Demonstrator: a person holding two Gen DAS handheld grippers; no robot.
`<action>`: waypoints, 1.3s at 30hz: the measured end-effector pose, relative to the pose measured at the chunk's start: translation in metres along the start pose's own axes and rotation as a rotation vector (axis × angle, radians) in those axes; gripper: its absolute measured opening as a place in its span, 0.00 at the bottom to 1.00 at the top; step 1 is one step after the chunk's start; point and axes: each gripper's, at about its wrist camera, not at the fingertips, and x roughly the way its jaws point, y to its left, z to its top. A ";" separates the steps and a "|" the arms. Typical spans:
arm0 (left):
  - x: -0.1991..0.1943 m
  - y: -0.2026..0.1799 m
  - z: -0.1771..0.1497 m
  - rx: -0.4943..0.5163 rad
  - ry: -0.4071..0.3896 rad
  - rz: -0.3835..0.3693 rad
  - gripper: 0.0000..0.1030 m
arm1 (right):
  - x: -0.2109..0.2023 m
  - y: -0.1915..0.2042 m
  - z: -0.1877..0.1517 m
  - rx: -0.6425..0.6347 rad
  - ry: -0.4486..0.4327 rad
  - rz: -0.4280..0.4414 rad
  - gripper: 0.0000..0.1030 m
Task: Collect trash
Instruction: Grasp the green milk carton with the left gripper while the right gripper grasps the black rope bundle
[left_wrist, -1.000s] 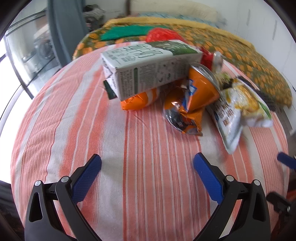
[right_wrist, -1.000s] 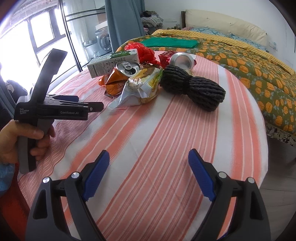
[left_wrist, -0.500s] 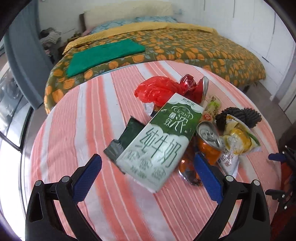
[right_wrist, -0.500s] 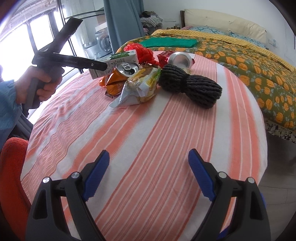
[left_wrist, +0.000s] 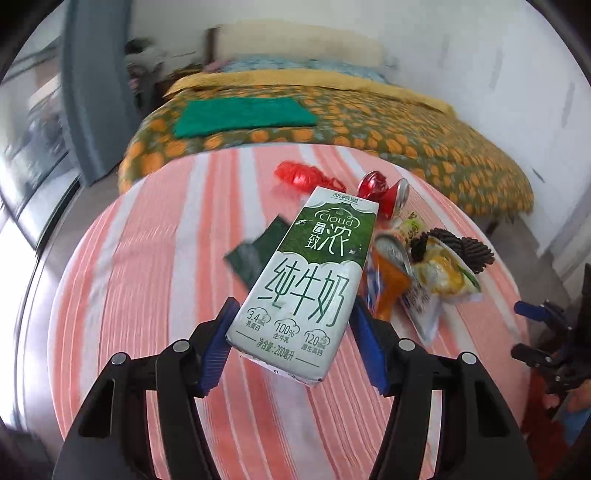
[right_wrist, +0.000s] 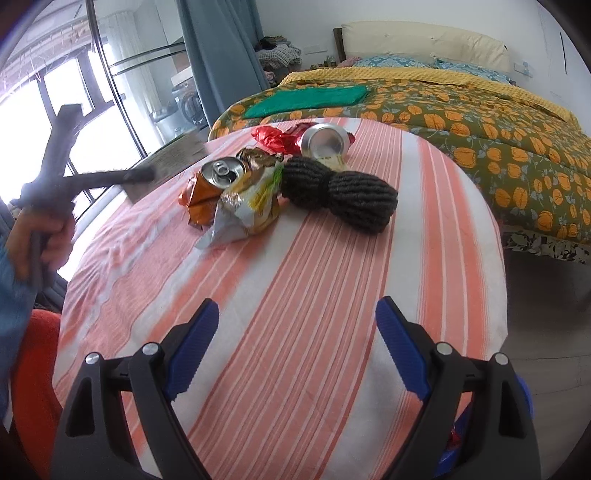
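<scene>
While the left gripper (left_wrist: 291, 341) fingers clamp the milk carton (left_wrist: 308, 280) by its bottom end, lifted above the table (left_wrist: 155, 266) | right gripper (right_wrist: 297, 347) fingers apart, empty | risk: end-grip lets carton tilt, slip onto orange can (left_wrist: 389, 275).

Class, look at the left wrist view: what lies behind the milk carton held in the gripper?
Behind the milk carton show a dark green wrapper and an orange can, each partly covered by it.

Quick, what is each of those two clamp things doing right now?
Left gripper: jaws closed on the milk carton, lifted off the table.
Right gripper: jaws open, holding nothing, above the striped tablecloth.
</scene>
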 end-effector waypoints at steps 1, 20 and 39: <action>-0.007 -0.001 -0.011 -0.035 0.005 0.006 0.59 | -0.001 0.000 0.001 0.001 -0.001 -0.001 0.82; -0.002 -0.051 -0.111 -0.092 0.044 0.060 0.89 | 0.075 -0.041 0.088 -0.315 0.193 -0.118 0.82; 0.018 -0.059 -0.077 0.045 0.140 0.029 0.90 | 0.020 -0.031 0.042 -0.060 0.456 0.034 0.64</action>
